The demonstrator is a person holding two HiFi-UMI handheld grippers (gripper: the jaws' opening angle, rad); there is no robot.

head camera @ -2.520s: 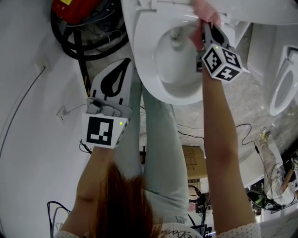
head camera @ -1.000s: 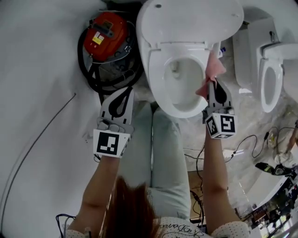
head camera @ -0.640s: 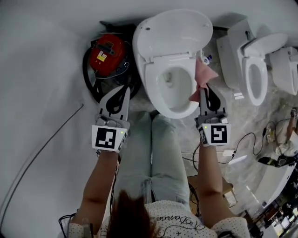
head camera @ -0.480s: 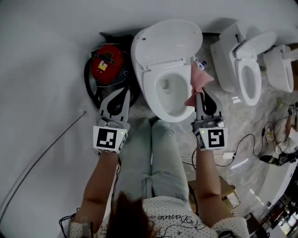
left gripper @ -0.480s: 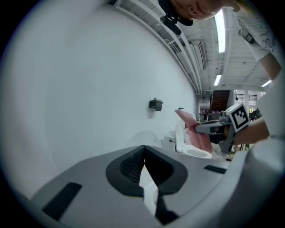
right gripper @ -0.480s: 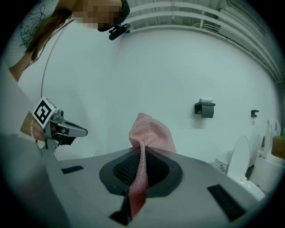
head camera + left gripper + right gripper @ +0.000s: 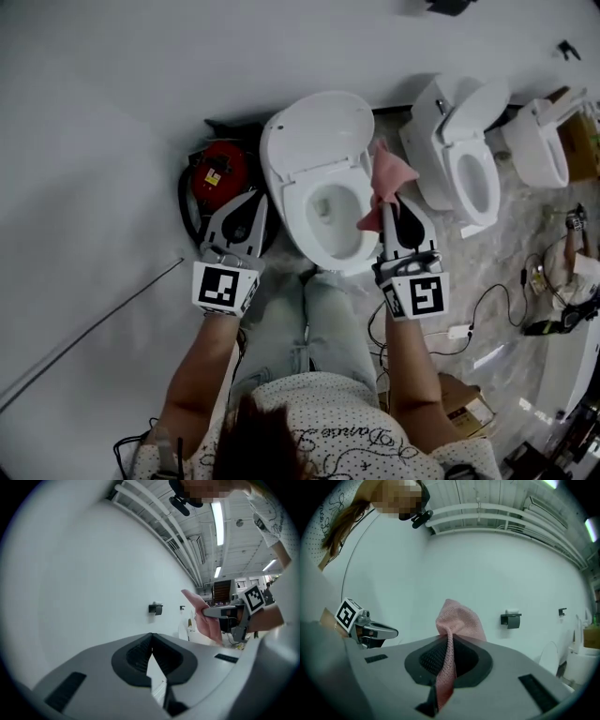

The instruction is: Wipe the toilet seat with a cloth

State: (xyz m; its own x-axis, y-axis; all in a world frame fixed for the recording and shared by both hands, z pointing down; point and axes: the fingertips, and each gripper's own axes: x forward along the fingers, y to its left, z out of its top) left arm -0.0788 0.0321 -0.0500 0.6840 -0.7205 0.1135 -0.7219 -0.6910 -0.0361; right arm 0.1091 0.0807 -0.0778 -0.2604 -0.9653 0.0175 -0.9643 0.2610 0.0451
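- Right gripper [image 7: 384, 199] [image 7: 449, 638]: jaws clamped on the pink cloth [image 7: 386, 171] [image 7: 457, 620], no gap between them.
- Cloth bunched up past the tips at 12 o'clock, one strip trailing back between the jaws.
- In the head view, cloth overlapping the toilet seat [image 7: 298, 204] at the seat's 3 o'clock rim; contact not clear.
- Left gripper [image 7: 263, 196] [image 7: 152, 638]: tips pressed together, nothing between them, at the seat's 9 o'clock side, apart from it.
- Toilet lid [image 7: 319, 131] raised at 12 o'clock of the seat.
- Red canister machine [image 7: 217, 169] at 11 o'clock of the left gripper.
- Second toilet [image 7: 466, 161] at 2 o'clock of the right gripper.
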